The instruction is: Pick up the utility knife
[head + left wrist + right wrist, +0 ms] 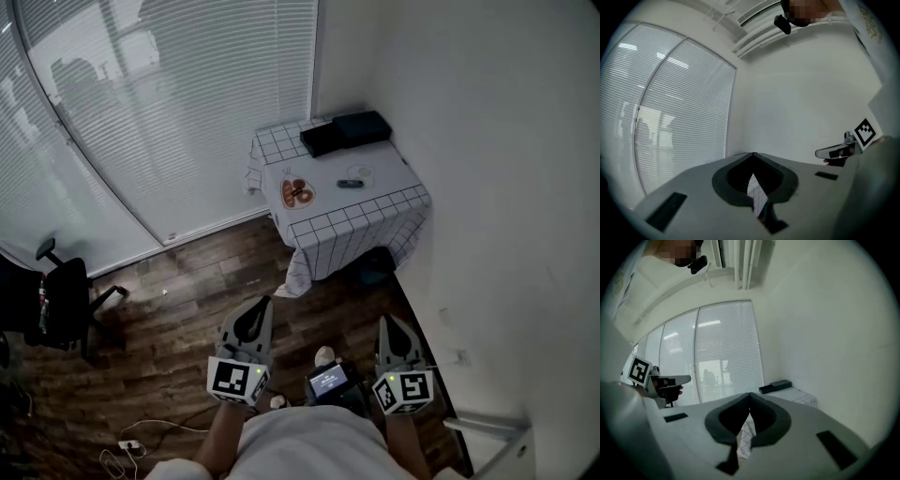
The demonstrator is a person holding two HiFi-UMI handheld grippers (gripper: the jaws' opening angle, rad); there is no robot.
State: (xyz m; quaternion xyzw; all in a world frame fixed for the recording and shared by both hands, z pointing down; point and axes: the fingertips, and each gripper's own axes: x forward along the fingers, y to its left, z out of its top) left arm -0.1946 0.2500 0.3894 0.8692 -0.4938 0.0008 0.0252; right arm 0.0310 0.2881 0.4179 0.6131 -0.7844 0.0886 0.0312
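The utility knife (350,184), small and dark, lies on a table with a white checked cloth (356,220) in the room's far corner, well ahead of both grippers. My left gripper (262,300) and right gripper (386,320) are held side by side over the wooden floor, pointing toward the table. The left gripper's (753,153) jaws meet at the tips with nothing between them. The right gripper's (750,393) jaws also meet at the tips and hold nothing. In the right gripper view the table (801,398) appears beyond the jaws.
Two black boxes (345,131) sit at the table's far edge, and a plate of food (297,193) lies left of the knife. A white wall runs along the right. Window blinds (169,103) fill the left. An office chair (58,298) and floor cables (131,445) are at the left.
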